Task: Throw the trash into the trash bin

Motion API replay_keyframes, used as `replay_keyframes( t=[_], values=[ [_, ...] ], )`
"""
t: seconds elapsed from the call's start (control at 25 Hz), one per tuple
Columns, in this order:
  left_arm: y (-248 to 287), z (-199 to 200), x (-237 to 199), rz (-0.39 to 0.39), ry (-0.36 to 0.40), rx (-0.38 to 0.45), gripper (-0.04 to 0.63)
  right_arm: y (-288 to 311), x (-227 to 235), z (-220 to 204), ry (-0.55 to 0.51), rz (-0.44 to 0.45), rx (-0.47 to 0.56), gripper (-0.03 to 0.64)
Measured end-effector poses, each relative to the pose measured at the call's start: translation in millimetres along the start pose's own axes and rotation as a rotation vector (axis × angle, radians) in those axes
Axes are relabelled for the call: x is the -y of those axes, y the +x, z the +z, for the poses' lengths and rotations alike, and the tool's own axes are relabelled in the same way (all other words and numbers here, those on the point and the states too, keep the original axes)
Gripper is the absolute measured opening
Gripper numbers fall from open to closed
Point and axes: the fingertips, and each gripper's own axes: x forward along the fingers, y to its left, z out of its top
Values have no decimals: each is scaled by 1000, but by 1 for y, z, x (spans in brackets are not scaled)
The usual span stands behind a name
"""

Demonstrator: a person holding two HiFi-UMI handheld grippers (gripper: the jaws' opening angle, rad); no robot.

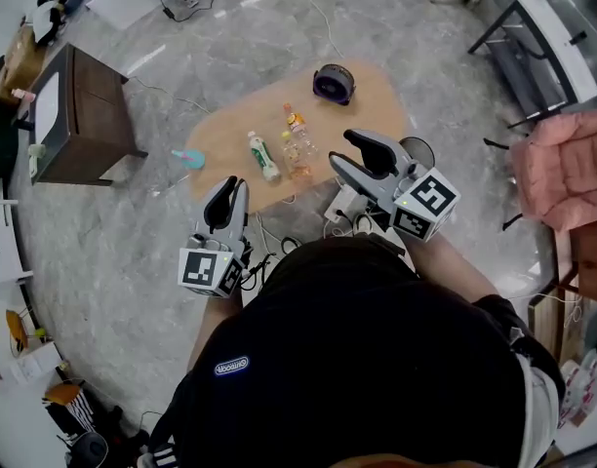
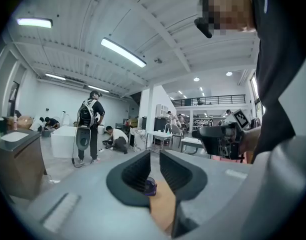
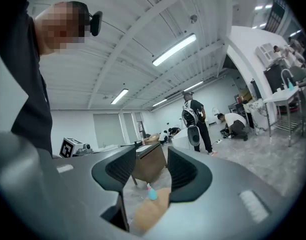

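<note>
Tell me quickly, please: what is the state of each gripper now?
Left gripper: open, jaws apart, nothing between them.
Right gripper: open, jaws apart, nothing between them.

Shirt logo: an oval patch (image 1: 232, 366) on the black shirt (image 1: 377, 359), lower left of the head view; I can't make out its letters.
Marker cubes: left cube (image 1: 210, 269) and right cube (image 1: 425, 205) carry black-and-white square patterns, not text.
Bottle label: the white bottle (image 1: 264, 158), upper centre, has print too small for me to read.
Gripper views: I find nothing legible.
</note>
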Motion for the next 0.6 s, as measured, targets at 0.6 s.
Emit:
replay_keyframes(
  t=[0.6],
  values=[
    [45,-7,57,41,52,-13,178,-68,60,-2,22,-83,10,318]
  ],
)
